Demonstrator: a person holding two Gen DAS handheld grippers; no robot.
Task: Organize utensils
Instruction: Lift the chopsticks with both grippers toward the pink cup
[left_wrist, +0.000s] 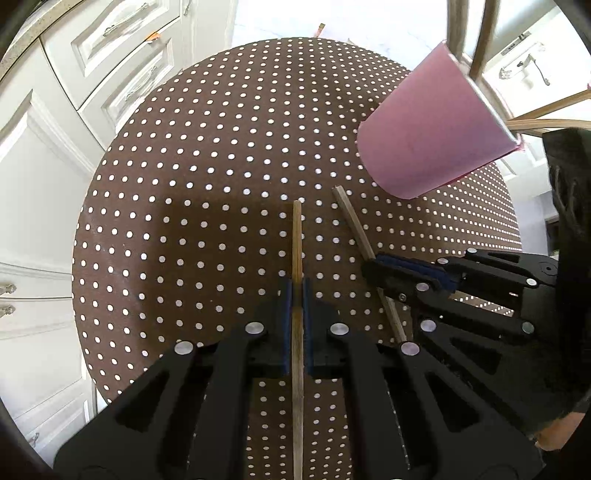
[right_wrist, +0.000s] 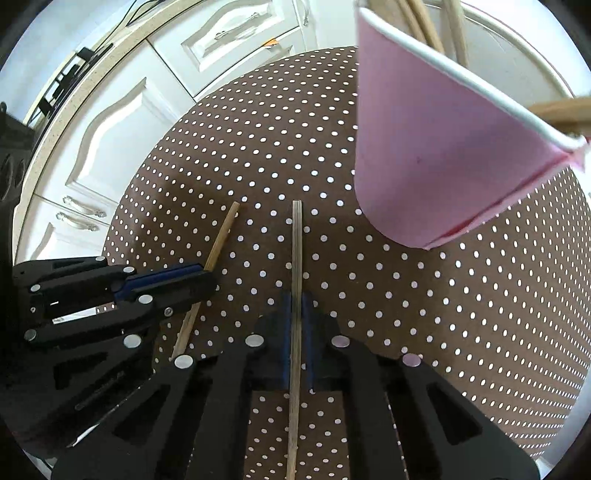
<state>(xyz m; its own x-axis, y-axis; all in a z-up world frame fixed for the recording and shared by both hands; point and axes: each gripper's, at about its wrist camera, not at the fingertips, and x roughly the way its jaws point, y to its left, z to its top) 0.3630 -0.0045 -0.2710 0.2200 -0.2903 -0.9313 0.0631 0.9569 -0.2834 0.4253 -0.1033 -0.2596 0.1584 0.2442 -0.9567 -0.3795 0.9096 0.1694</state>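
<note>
round table under a brown cloth with white polka dots (left_wrist: 221, 147), white kitchen cabinets (left_wrist: 55, 166) behind. a tall pink paper cup (left_wrist: 436, 125) is stood near the far right of the cloth; at least four wooden sticks are already seen rising from its mouth (exact number cannot be told, tops are cut off).

two thin wooden chopsticks are left on the cloth, side by side but apart. the left black two-finger gripper (left_wrist: 297, 295) is pressed together on one chopstick (left_wrist: 296, 236); the right black gripper (right_wrist: 296, 306) is pinched on the other chopstick (right_wrist: 296, 243). both sticks are judged not yet lifted.

task is judged mostly done: two sticks remain to be carried to the cup.
</note>
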